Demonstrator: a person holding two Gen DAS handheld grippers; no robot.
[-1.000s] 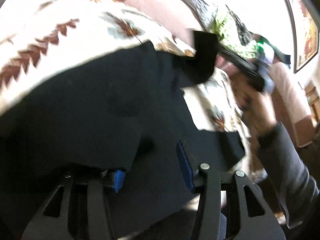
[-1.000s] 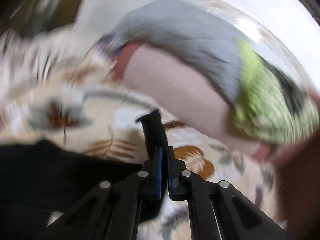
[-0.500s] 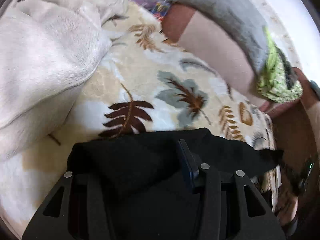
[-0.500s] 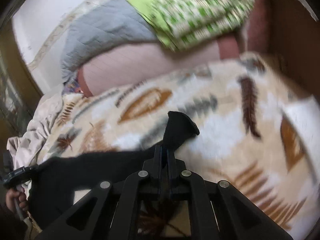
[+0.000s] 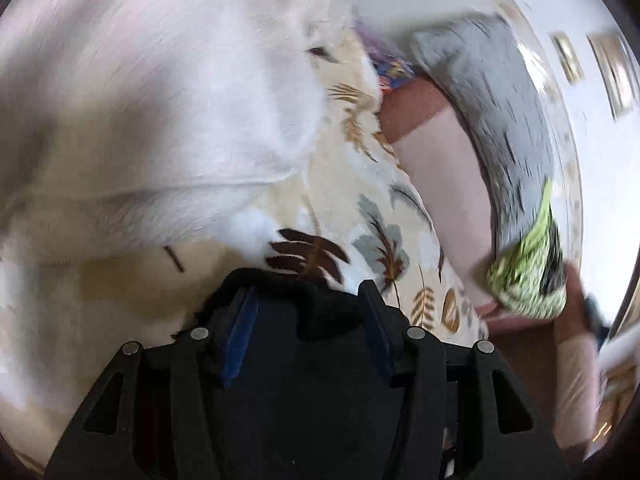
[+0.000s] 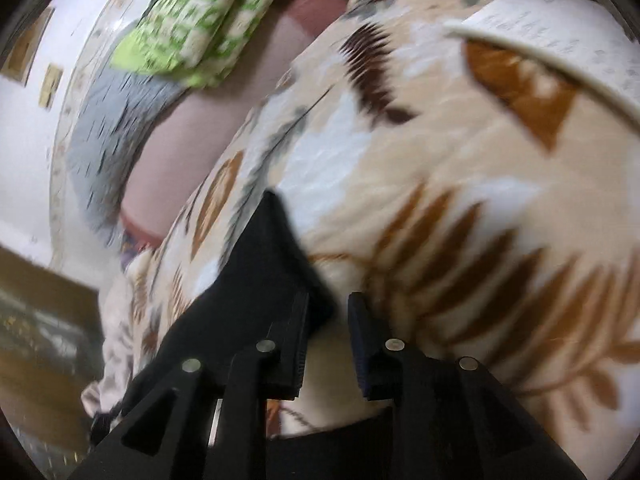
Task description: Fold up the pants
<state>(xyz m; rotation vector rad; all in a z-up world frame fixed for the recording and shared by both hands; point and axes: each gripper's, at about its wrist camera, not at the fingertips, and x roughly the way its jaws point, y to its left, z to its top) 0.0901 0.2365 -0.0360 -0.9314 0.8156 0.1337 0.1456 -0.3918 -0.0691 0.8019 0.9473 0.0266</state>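
The black pants [image 5: 304, 364] lie on a cream bedspread with a brown and grey leaf print [image 5: 360, 216]. In the left wrist view my left gripper [image 5: 308, 304] is open, its blue-padded fingers [image 5: 240, 328] spread over the folded edge of the pants. In the right wrist view my right gripper [image 6: 326, 320] is open with a narrow gap. A corner of the black pants [image 6: 268, 256] lies against its left finger, not pinched.
A white blanket [image 5: 140, 120] is heaped at the left of the bed. A pink pillow [image 5: 444, 184], a grey quilted pillow [image 5: 500, 92] and a green patterned cloth [image 5: 528, 276] lie along the headboard. The person's other arm [image 5: 576, 380] shows at right.
Both grippers have opened and let go of the pants. The right one had been shut on a corner of the fabric; the left fingers now stand apart over the fold.
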